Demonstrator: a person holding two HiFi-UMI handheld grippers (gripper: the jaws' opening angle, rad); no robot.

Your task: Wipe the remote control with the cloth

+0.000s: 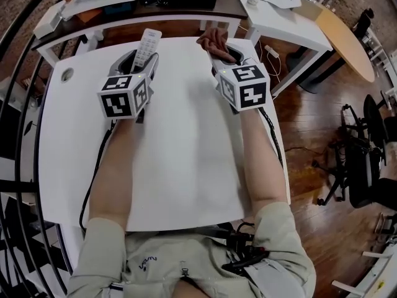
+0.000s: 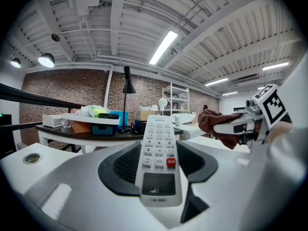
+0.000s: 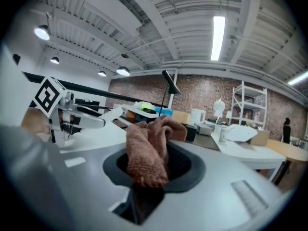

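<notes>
The fingers (image 2: 123,169) of our left gripper (image 1: 144,58) were closed on the remote control (image 2: 156,162), one dark pad against each long side. The remote lay button face up, and its red key sat at the lower right of the keypad in the left gripper view. It ran straight out from between the pads toward the middle of that frame.

The fingers (image 3: 184,169) of our right gripper (image 1: 228,53) stood narrow and pinched the brown cloth (image 3: 149,153). The cloth bunched in folds above the pads and sank dark into the gap below them.

In the head view both grippers sat in the upper half of the frame. The remote was left of centre and the cloth right of centre, apart, with a bare strip of white tabletop (image 1: 186,154) between them. The remote's far end reached near the tabletop's upper edge, and the cloth lay close to that same edge.

Below each set of fingers came a marker cube, one toward the left (image 1: 124,96) and one toward the right (image 1: 243,85). Our forearms (image 1: 115,172) ran from them down to the bottom of the frame.

A round grommet (image 1: 66,74) sat in the tabletop at the upper left. Along the top edge stood a dark desk (image 1: 186,8) crowded with boxes. At the upper right was a second white table (image 1: 285,27), and a wooden floor (image 1: 310,129) with a black chair (image 1: 360,166) on it filled the right side.
</notes>
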